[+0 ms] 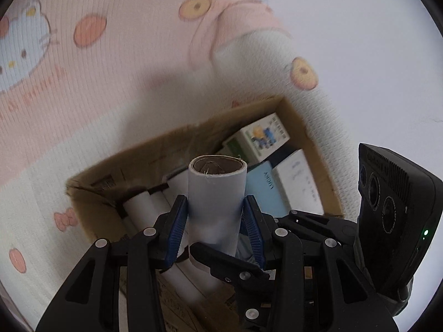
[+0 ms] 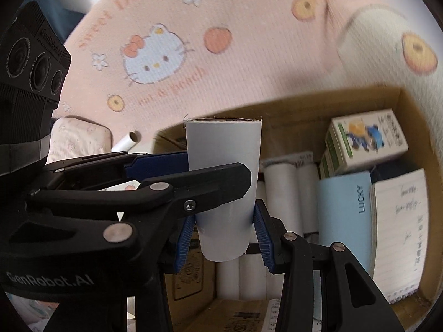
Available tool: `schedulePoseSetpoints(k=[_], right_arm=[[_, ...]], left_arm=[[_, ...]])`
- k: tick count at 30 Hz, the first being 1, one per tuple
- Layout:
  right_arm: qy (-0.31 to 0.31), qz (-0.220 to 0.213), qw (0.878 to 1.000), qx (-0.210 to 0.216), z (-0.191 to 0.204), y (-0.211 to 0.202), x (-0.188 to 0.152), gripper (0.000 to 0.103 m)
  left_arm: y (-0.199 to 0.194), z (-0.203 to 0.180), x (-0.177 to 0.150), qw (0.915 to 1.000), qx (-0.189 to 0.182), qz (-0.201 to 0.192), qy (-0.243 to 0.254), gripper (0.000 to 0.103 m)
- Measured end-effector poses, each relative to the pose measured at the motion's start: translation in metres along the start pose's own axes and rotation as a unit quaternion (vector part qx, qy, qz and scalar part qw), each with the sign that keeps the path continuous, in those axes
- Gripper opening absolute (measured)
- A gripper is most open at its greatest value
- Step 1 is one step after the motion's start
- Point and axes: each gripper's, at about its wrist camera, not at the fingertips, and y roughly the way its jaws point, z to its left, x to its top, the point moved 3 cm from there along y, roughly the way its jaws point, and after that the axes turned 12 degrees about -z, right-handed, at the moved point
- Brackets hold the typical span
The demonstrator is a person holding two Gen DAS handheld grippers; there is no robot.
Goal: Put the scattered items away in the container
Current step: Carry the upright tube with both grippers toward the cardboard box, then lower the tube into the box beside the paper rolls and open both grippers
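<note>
partly hidden by both grippers' jaws, the paper tube (image 1: 217, 193) blocks the cardboard box (image 1: 307, 127)

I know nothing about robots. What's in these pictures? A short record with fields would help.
Held: tube, over the box
Left gripper: shut on tube
Right gripper: shut on the same tube
In box: white rolls, blue booklet, notebook, carton
Outside box: one loose tube
Underneath: pink cartoon sheet
</note>
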Motion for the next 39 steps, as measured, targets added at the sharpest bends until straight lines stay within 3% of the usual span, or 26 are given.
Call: schedulePoseSetpoints(k=[12,19,21,24,27,33,39], right_arm=[[0.019,0.077,0.997,0.016,-0.027,0.031,-0.016,0.04],[0.01,0.105,0.994,0.023,-0.023,0.046,-0.017,0.04],[0.006,0.11,0.994,0.01,-0.026,0.051,-0.017,0.04],[0.008,0.12,0.993,0.004,-0.029,0.057,-0.019,0.039],[-0.007,0.134,0.991,0.0,-0.021,0.064,-0.021,0.039],[-0.025,0.164,0.986,-0.016,-0.017,0.079,-0.029,0.04],[-0.02,0.165,0.986,-0.024,-0.016,0.075,-0.034,0.04]], left_arm=[[0.035,0.015,-0.014,0.9979,0.019,0.053,-0.03,0.045],[0.028,0.009,-0.015,0.9967,0.075,0.031,0.005,0.045],[0.021,0.008,-0.013,0.9934,0.11,0.01,0.033,0.045],[0.014,0.011,-0.011,0.9891,0.134,-0.005,0.061,0.03],[0.013,0.019,-0.013,0.9888,0.136,0.007,0.06,0.022],[0.011,0.027,-0.015,0.9911,0.121,0.008,0.055,0.022],[0.012,0.026,-0.016,0.9925,0.099,0.022,0.068,0.022]])
